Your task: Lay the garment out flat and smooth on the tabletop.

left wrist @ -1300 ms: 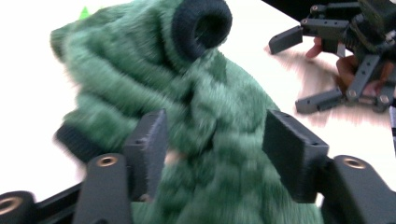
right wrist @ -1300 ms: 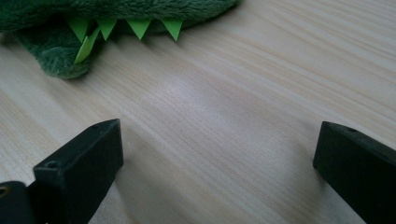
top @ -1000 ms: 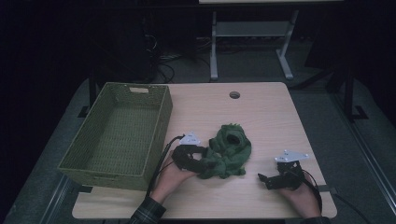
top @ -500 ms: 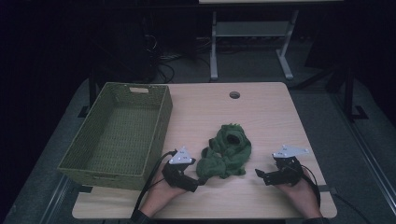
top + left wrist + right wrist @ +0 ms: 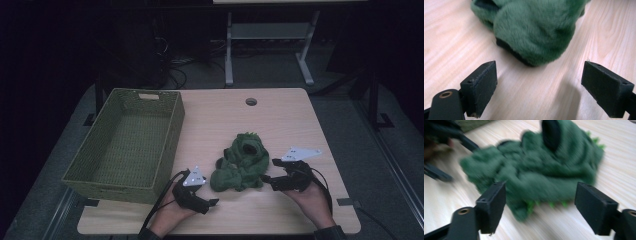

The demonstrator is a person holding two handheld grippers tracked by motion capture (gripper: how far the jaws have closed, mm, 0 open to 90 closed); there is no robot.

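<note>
Both grippers, left (image 5: 214, 202) and right (image 5: 265, 179), flank the green plush (image 5: 241, 162), jaws apart, the right's just narrowing; next, grasp it for the basket (image 5: 172, 135).

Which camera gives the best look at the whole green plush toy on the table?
The high view: the crumpled green plush toy appears whole and sharp on the wooden table, beside the woven green basket. The right gripper view shows most of it, blurred; the left gripper view shows just one furry end.
</note>
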